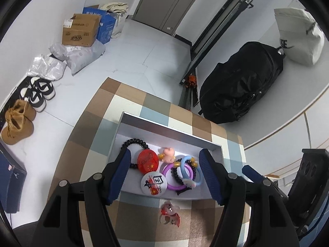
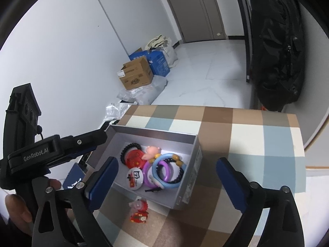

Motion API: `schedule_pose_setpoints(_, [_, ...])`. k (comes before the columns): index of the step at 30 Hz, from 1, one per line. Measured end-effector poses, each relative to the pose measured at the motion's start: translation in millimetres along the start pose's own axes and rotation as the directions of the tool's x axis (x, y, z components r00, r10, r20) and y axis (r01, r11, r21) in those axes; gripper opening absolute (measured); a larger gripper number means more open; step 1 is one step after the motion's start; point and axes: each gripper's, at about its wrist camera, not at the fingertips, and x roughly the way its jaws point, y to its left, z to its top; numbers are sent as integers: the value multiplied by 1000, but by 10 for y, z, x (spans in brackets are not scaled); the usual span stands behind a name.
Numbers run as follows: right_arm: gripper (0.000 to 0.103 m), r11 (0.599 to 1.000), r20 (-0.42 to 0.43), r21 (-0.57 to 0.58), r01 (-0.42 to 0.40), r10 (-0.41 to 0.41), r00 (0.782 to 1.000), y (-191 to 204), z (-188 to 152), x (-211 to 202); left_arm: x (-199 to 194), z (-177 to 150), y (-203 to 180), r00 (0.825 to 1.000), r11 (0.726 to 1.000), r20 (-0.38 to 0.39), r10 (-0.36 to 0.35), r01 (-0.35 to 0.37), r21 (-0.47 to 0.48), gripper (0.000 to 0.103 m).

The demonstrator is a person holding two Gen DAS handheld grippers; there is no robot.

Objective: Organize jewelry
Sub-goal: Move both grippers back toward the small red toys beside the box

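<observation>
**A:** Looking for the piece still to be put away. Where?

**B:** Red trinket [image 1: 169, 214], alone on the checked cloth [image 1: 133, 216], just outside the near wall of the grey box [image 1: 164, 127]. Not touching the wall, as far as can be told. Seems to be two small red parts, one behind the other, strung from the box toward the cameras.

**A:** And inside the box?

**B:** Already filled with a black bead bracelet [image 1: 133, 141], two round badges, a pink pig charm [image 1: 167, 154] and a purple ring [image 1: 174, 177] overlapped by a blue ring [image 1: 190, 173].

**A:** State of the tools?

**B:** Left gripper [image 1: 164, 154]: jaws apart, nothing between the pads, tips hanging over the box contents. Right gripper [image 2: 167, 161]: jaws spread very wide, also empty, tips framing the box's right half.

**A:** Which way to the trinket from each?

**B:** From the left: short of the fingertips, back toward the camera, almost centred between the two fingers. From the right: also short of the tips, but off to the left, close by the left finger [image 2: 102, 177]. Probably nearer and better lined up for the left hand. Either way, a pull back before a descent. Long axis roughly along the left gripper's pointing line, so a squeeze across the narrow width looks likely to work.
</observation>
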Motion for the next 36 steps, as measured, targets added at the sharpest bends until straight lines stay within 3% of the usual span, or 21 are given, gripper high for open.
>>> schedule_pose_setpoints(4, [101, 1000, 7, 29, -5, 4, 1000, -22, -51, -75, -51, -62, -47, 1000, 999, 10, 23, -23, 33, 65])
schedule_pose_setpoints(8, [103, 1000, 25, 10, 10, -11, 1000, 6, -120, -190, -99, -156, -70, 999, 997, 17, 50, -51, 57, 76])
schedule_pose_setpoints(11, [103, 1000, 27, 8, 13, -13, 1000, 3, -178, -254, -131, -263, -67, 999, 997, -5, 32, -32, 64, 76])
schedule_pose_setpoints(26, [103, 993, 15, 111, 42, -44, 999, -137, -470, -422, -42, -672, -84, 993, 982, -59, 102, -92, 165, 76])
schedule_pose_setpoints(36, [103, 986, -18, 155, 57, -55, 998, -250, -619, -483, 177, -815, -69, 985, 984, -162, 58, -29, 178, 76])
